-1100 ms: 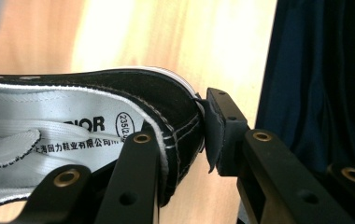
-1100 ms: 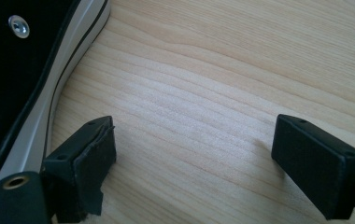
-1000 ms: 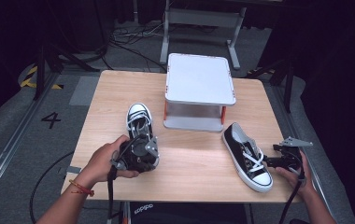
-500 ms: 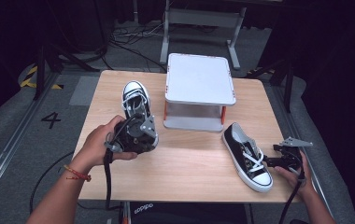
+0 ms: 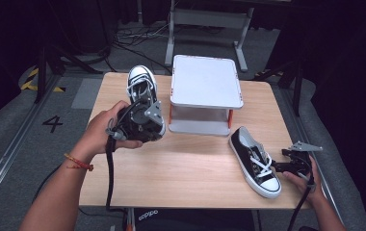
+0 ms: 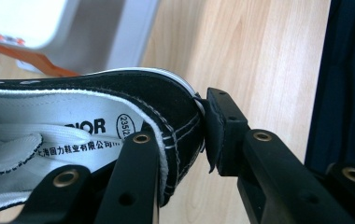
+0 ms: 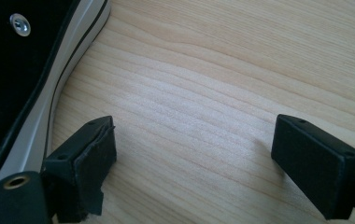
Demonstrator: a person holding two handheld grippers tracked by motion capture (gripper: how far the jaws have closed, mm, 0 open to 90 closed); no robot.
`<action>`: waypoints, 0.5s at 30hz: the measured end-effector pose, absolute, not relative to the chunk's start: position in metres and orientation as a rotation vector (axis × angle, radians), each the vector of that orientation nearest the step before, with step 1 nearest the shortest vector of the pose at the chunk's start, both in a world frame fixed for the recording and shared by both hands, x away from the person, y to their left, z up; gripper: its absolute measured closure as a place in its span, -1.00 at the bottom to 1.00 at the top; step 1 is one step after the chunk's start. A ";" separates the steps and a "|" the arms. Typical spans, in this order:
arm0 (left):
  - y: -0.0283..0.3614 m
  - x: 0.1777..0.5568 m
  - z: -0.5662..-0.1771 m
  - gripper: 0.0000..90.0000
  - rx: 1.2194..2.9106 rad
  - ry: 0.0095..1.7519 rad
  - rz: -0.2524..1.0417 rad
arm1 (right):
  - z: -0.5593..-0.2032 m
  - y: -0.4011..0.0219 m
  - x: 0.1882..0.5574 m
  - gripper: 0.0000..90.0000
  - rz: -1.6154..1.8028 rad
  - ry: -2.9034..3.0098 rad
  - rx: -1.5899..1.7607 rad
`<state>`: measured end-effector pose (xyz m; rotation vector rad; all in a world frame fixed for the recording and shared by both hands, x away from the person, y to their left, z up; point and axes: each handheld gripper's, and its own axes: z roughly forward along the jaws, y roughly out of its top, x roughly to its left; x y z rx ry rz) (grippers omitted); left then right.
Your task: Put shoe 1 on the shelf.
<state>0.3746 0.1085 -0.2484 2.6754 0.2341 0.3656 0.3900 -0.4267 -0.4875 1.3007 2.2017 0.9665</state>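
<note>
left gripper (image 5: pixel 145 108) has a black-and-white canvas sneaker (image 5: pixel 141 84) lifted beside the white raised stand (image 5: pixel 206 79); its twin sneaker (image 5: pixel 255 160) lies on the wooden table (image 5: pixel 195 163), right gripper (image 5: pixel 280 167) just beside it.

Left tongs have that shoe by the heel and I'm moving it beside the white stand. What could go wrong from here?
1. The left tongs pinch only the heel collar of the held shoe, one jaw inside and one outside; the toe's weight could twist it loose.
2. It is close to the white stand, so a swing might clip the edge.
3. The right tongs sit open beside the second shoe; moving them could nudge it.
</note>
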 end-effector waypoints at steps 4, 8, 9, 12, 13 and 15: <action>0.098 0.386 -0.235 0.66 2.690 0.201 0.387 | -0.487 -0.427 0.390 -0.68 0.967 2.203 1.299; 0.091 0.393 -0.228 0.66 2.696 0.177 0.405 | -0.488 -0.427 0.390 -0.68 0.967 2.203 1.297; 0.089 0.395 -0.226 0.66 2.695 0.167 0.406 | -0.488 -0.427 0.390 -0.68 0.967 2.203 1.297; 0.083 0.403 -0.222 0.66 2.694 0.143 0.413 | -0.488 -0.427 0.390 -0.68 0.967 2.203 1.297; 0.080 0.407 -0.220 0.66 2.699 0.131 0.412 | -0.488 -0.427 0.390 -0.68 0.967 2.203 1.297; 0.072 0.415 -0.216 0.66 2.697 0.112 0.415 | -0.488 -0.427 0.390 -0.68 0.968 2.204 1.298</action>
